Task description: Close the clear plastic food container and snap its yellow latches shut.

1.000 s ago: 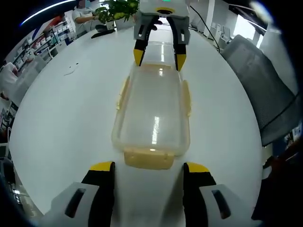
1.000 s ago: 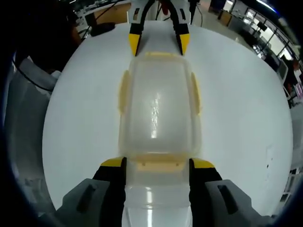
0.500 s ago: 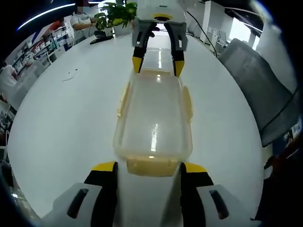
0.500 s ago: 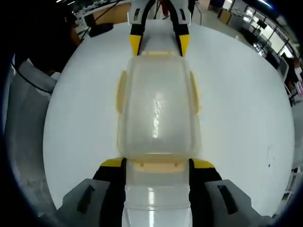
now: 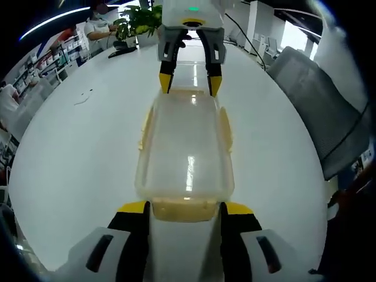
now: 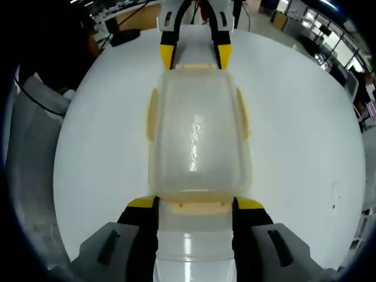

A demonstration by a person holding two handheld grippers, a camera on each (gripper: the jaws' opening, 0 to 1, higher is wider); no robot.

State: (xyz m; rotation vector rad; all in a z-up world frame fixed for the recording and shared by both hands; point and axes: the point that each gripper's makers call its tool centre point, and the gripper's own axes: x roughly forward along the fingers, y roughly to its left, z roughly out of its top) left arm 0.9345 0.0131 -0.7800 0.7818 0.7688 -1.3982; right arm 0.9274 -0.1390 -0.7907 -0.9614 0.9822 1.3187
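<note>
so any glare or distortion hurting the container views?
Left gripper view: a bright streak on the container lid, ceiling-light reflections on the white table, and fisheye bending of the table edge. Right gripper view: a similar streak on the lid; background soft.

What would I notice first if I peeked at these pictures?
The clear box with pale yellow latches, lying lengthwise in the middle of a big white table. Black and yellow tongs stand open at each short end: the left tongs and the right tongs, each astride an end latch. A grey chair stands beside the table.
</note>
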